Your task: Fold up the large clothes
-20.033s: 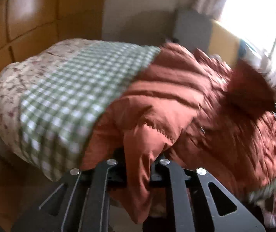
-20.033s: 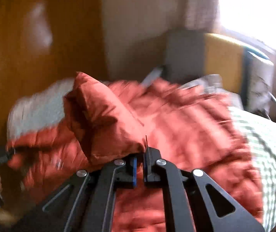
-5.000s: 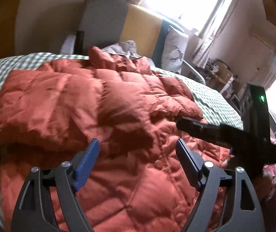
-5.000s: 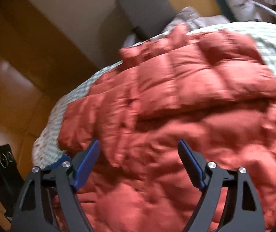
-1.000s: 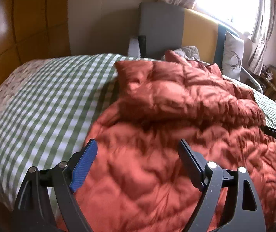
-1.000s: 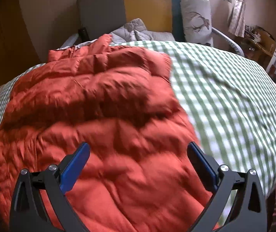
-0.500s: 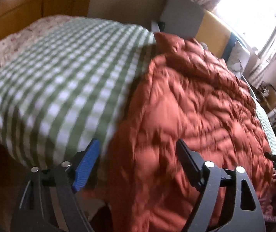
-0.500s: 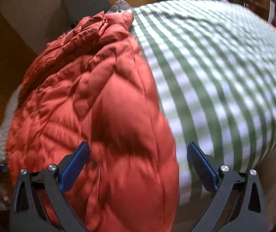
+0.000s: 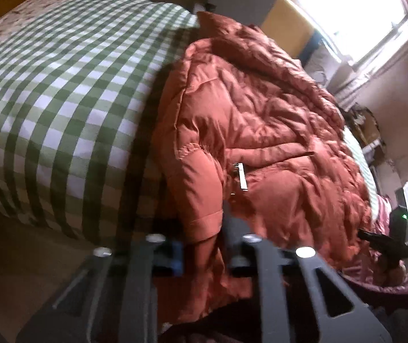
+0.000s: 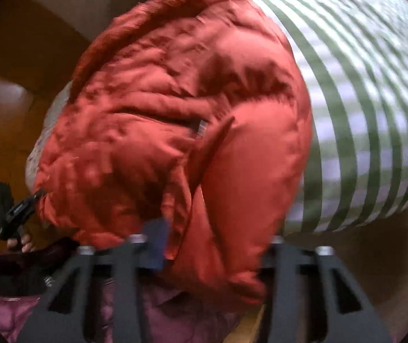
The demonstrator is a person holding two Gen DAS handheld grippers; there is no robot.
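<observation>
The jacket (image 9: pixel 261 131) lies on the bed (image 9: pixel 61 91), its hem hung over the near edge. The left gripper (image 9: pixel 204 253) is closed on the hem; the right gripper (image 10: pixel 212 250) seems closed likewise, though blurred. Both corners should be lifted evenly.

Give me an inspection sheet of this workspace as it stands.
Surface: bed under a green-and-white checked cover, with a floral layer at its far corner.
Job's things: rust-orange quilted down jacket lies on the bed, its near hem hanging over the edge.
Clutter: nothing seen on the cover.
Grippers: left gripper is shut on the jacket's hem; right gripper has hem fabric between its fingers, grip unclear through blur.
Cables: nothing seen.
Surroundings: bright window, grey-and-yellow headboard, wood panelling.
</observation>
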